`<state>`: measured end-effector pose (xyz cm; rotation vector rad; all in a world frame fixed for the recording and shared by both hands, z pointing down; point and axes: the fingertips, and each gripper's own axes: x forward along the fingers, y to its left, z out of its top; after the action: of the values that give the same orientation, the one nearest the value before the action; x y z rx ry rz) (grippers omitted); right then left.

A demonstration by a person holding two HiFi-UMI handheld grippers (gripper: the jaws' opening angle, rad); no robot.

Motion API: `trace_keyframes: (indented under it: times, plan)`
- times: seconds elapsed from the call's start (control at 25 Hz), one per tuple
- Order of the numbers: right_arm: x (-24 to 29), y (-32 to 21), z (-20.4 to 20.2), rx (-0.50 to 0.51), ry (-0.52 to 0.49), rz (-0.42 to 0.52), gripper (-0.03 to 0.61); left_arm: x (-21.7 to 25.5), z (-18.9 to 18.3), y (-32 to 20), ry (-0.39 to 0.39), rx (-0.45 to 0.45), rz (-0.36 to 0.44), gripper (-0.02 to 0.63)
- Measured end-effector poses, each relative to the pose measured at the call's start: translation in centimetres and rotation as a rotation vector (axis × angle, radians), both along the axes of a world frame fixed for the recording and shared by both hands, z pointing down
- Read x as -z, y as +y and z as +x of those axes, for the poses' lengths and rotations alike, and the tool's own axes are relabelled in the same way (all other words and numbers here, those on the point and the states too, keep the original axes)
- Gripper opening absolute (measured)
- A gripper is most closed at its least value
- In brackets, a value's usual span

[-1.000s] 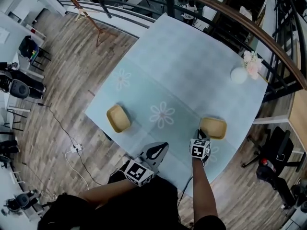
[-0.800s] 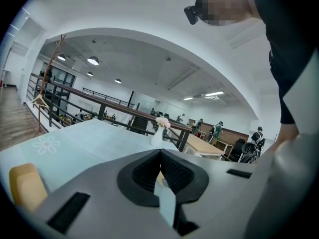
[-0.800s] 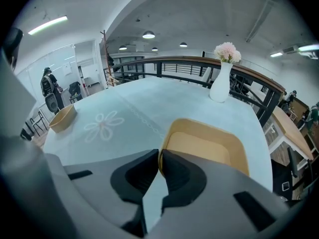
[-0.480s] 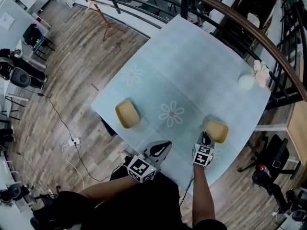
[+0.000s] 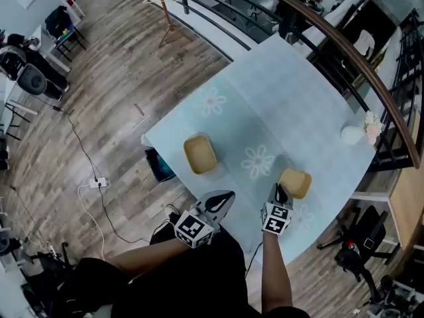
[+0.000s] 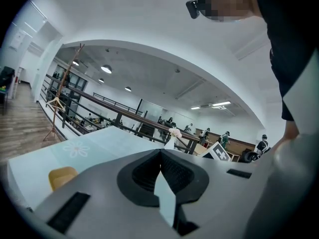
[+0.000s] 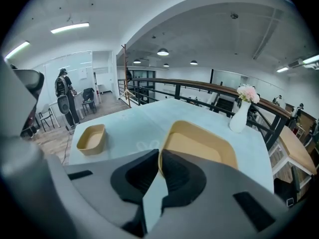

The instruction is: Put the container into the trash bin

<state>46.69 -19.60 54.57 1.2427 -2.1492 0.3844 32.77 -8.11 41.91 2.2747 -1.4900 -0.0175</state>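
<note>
Dark thing [image 5: 159, 165] under table [image 5: 291, 91] edge, perhaps a bin, half hidden.

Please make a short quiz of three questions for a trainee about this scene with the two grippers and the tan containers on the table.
1. Multiple choice: what is the right gripper clamped on?
A) a glass bottle
B) the rim of a tan container
C) nothing
2. True or false: the left gripper has its jaws together with nothing between them.
3. Fill in: the head view shows ____ tan containers in all.

Key: 1 B; 2 true; 3 two.
</note>
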Motion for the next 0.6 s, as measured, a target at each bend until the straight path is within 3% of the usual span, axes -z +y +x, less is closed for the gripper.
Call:
trace_keyframes:
  times: [0.28, 0.6]
  plan:
    - [3.1, 5.0, -11.7, 0.137, 0.018, 0.052, 0.044, 1.0, -10.1, 5.3, 0.046, 0.108, 0.019, 0.011]
    - [4.8, 12.1, -24.8, 0.300, 0.013, 0.073, 0.044, 1.8, -20.5, 11.8, 0.035, 0.214, 0.047, 0.011]
